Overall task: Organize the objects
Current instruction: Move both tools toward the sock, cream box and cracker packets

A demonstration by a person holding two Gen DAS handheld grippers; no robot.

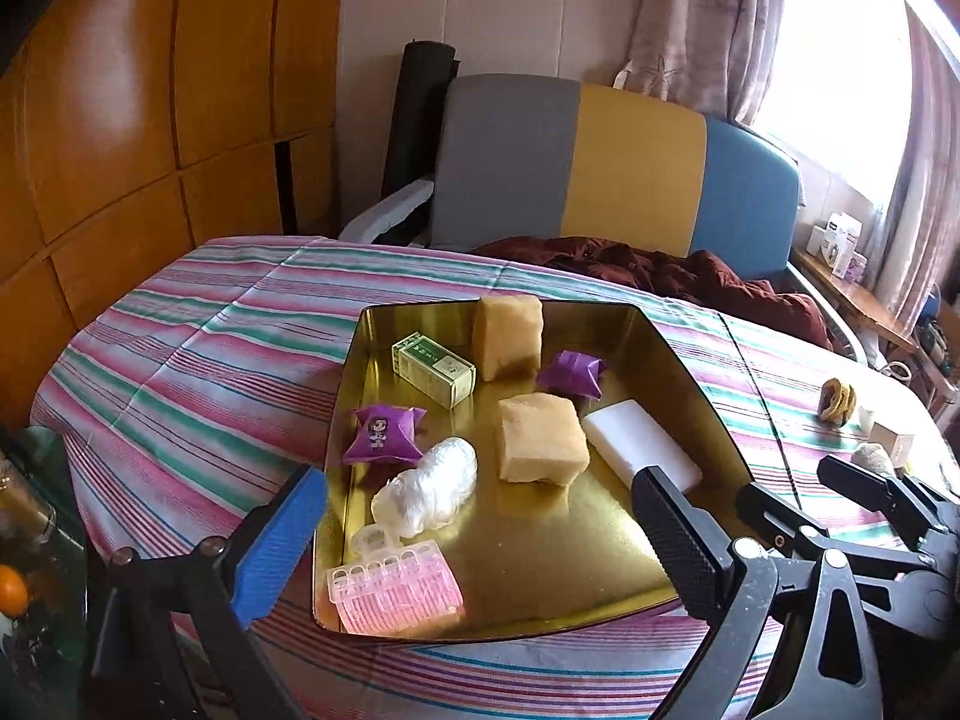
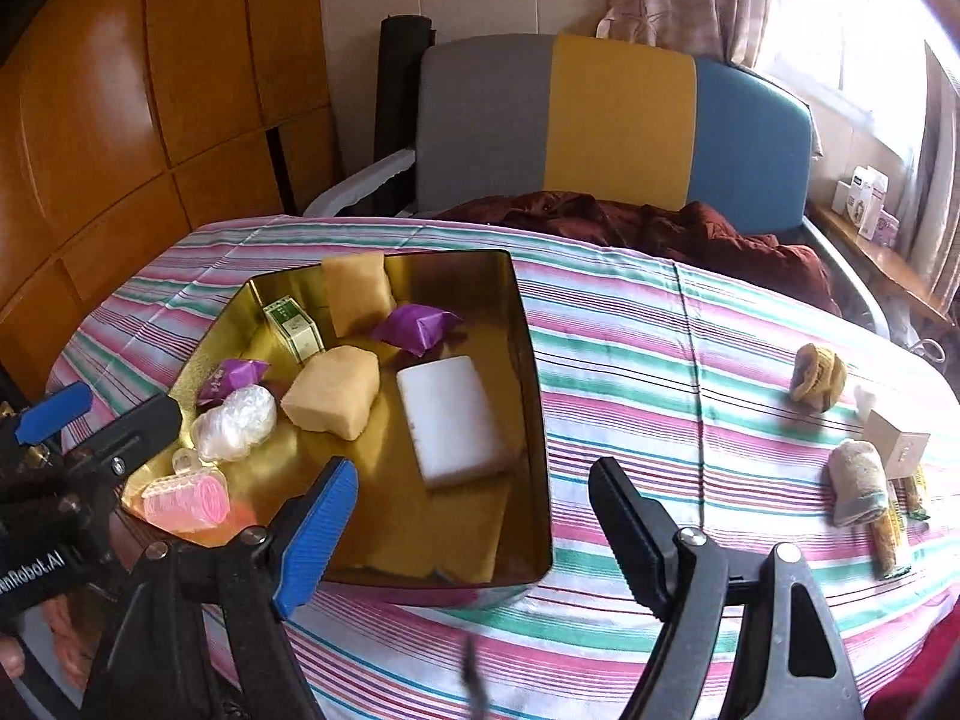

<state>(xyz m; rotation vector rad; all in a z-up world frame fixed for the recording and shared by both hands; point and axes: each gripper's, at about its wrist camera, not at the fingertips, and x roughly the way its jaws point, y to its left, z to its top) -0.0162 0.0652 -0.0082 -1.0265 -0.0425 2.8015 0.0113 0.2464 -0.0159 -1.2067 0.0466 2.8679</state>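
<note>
A gold tray [image 1: 660, 348] sits on the desk [image 1: 180, 360], which has a striped cloth over it. A lot is already in the tray: two yellow sponges [image 1: 540, 438], a green box [image 1: 433, 369], a white block [image 1: 639, 444], two purple packets [image 1: 384, 435], a clear plastic bundle [image 1: 429, 486] and a pink hair roller [image 1: 396, 594]. One purple packet leans on the tray's left rim, so it may be only half in. The left gripper [image 1: 480, 528] hangs over the near end of the tray with its jaws wide apart and nothing between them. The right gripper [image 2: 468, 516] hangs over the tray's near right corner, and its jaws are also wide apart and hold nothing. So I think most of the tidying is done, but some is left. On the right side of the desk, well apart from the tray, a few things still wait: a brown wad [image 2: 819, 381], a small white box [image 2: 897, 441], a rolled cloth [image 2: 858, 483] and a long snack bar [image 2: 888, 531]. That corner is a bit blurry, so I cannot tell just what the little things beside the box are. My guess is that these things go into the tray next, and the right gripper is the nearer one to reach them.
</note>
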